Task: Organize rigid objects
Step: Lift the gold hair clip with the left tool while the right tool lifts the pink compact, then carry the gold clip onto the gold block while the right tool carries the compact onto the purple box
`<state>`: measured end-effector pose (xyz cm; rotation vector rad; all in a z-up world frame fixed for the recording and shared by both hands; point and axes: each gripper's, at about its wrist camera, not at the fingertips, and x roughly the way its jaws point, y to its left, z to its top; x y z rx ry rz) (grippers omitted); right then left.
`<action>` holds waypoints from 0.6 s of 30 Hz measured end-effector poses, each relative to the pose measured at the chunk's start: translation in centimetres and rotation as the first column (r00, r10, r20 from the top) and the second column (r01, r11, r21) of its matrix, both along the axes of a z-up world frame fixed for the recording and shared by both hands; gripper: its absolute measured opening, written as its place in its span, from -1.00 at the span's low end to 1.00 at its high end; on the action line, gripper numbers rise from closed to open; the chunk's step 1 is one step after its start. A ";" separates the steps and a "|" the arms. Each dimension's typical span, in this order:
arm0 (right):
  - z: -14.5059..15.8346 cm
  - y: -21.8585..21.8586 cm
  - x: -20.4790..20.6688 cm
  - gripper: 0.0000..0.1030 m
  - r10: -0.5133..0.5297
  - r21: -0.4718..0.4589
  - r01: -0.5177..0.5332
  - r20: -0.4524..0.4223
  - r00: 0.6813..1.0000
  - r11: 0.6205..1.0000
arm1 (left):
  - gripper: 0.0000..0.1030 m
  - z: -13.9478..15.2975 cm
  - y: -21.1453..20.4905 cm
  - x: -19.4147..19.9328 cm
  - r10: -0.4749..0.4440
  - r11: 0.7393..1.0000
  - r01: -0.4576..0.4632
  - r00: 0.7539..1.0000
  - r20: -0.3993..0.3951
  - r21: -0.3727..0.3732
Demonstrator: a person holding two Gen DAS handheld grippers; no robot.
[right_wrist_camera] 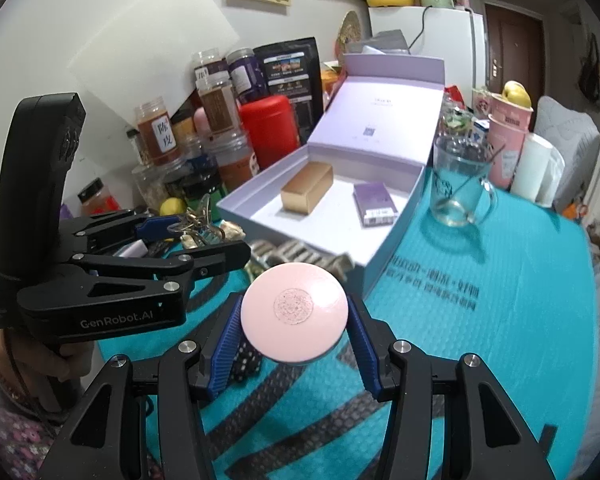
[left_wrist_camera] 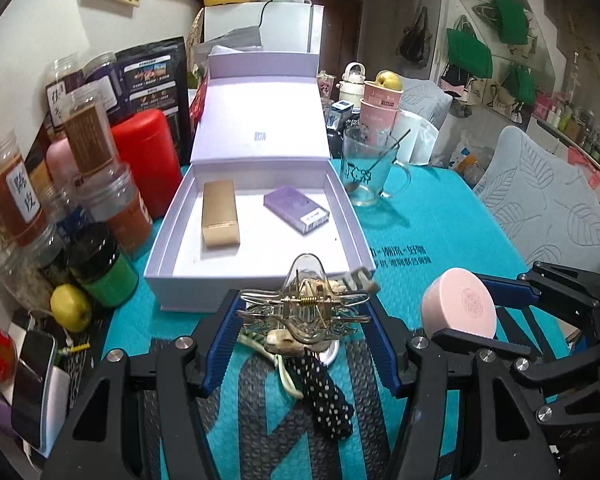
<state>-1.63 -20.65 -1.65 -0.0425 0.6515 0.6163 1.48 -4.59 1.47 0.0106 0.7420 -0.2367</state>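
Note:
An open lavender box point(left_wrist_camera: 352, 240) point(right_wrist_camera: 396, 216) stands on the teal mat and holds a gold box point(left_wrist_camera: 220, 214) point(right_wrist_camera: 307, 192) and a purple box point(left_wrist_camera: 296, 208) point(right_wrist_camera: 374, 203). My left gripper point(left_wrist_camera: 302, 312) point(right_wrist_camera: 204, 236) is shut on a clear hair claw clip point(left_wrist_camera: 306, 300) point(right_wrist_camera: 198, 220), just in front of the box's near wall. My right gripper point(right_wrist_camera: 294, 320) point(left_wrist_camera: 480, 312) is shut on a round pink compact point(right_wrist_camera: 294, 312) point(left_wrist_camera: 460, 310), held above the mat to the right of the left gripper.
Jars, a red canister point(left_wrist_camera: 146, 160) and a lemon point(left_wrist_camera: 71, 307) crowd the left side. A glass mug with a spoon point(left_wrist_camera: 366, 172) point(right_wrist_camera: 458, 184) stands right of the box. A polka-dot item point(left_wrist_camera: 328, 396) and small bits lie under the left gripper. A phone point(left_wrist_camera: 32, 384) lies at the left edge.

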 end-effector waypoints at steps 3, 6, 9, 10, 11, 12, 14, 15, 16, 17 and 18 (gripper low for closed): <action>0.6 0.2 0.7 -0.01 0.005 -0.001 -0.005 0.009 1.000 1.000 | 0.15 0.7 -0.1 0.9 -0.008 1.000 0.008 1.000 0.015 0.008; 1.5 0.4 1.6 -0.01 0.015 0.003 -0.015 0.018 1.000 1.000 | 0.15 1.5 -0.1 1.9 -0.012 1.000 0.011 0.999 0.032 0.017; 2.2 0.4 2.4 -0.01 0.017 0.004 -0.017 0.028 0.999 1.000 | 0.15 2.1 0.0 2.8 -0.015 1.000 0.014 0.999 0.046 0.022; 2.6 0.4 2.8 -0.01 0.018 0.004 -0.018 0.032 0.999 1.000 | 0.15 2.4 -0.1 3.1 -0.017 0.999 0.015 0.998 0.054 0.030; 2.8 0.4 3.1 -0.01 0.019 0.004 -0.019 0.034 0.999 1.000 | 0.14 2.6 -0.1 3.4 -0.020 0.999 0.018 0.998 0.061 0.037; 3.1 0.4 3.4 -0.01 0.021 0.004 -0.021 0.036 0.999 1.000 | 0.15 2.8 -0.1 3.6 -0.023 0.999 0.020 0.998 0.066 0.043; 3.7 0.4 4.1 -0.01 0.023 0.006 -0.024 0.043 0.999 1.000 | 0.15 3.1 -0.1 4.3 -0.027 0.999 0.023 0.997 0.073 0.048; 3.9 0.4 4.4 -0.01 0.025 0.005 -0.025 0.047 0.999 1.000 | 0.15 3.2 0.0 4.6 -0.028 0.999 0.024 0.997 0.075 0.049; 4.1 0.4 4.8 -0.01 0.026 0.005 -0.026 0.053 0.998 1.000 | 0.15 3.4 0.0 5.1 -0.028 0.998 0.025 0.997 0.077 0.049; 4.3 0.5 5.1 -0.01 0.023 0.003 -0.023 0.058 0.998 1.000 | 0.15 3.5 0.1 5.4 -0.029 0.998 0.025 0.996 0.079 0.050; 4.5 0.5 5.4 -0.01 0.021 0.000 -0.021 0.063 0.998 1.000 | 0.15 3.6 0.1 5.8 -0.031 0.998 0.026 0.996 0.081 0.052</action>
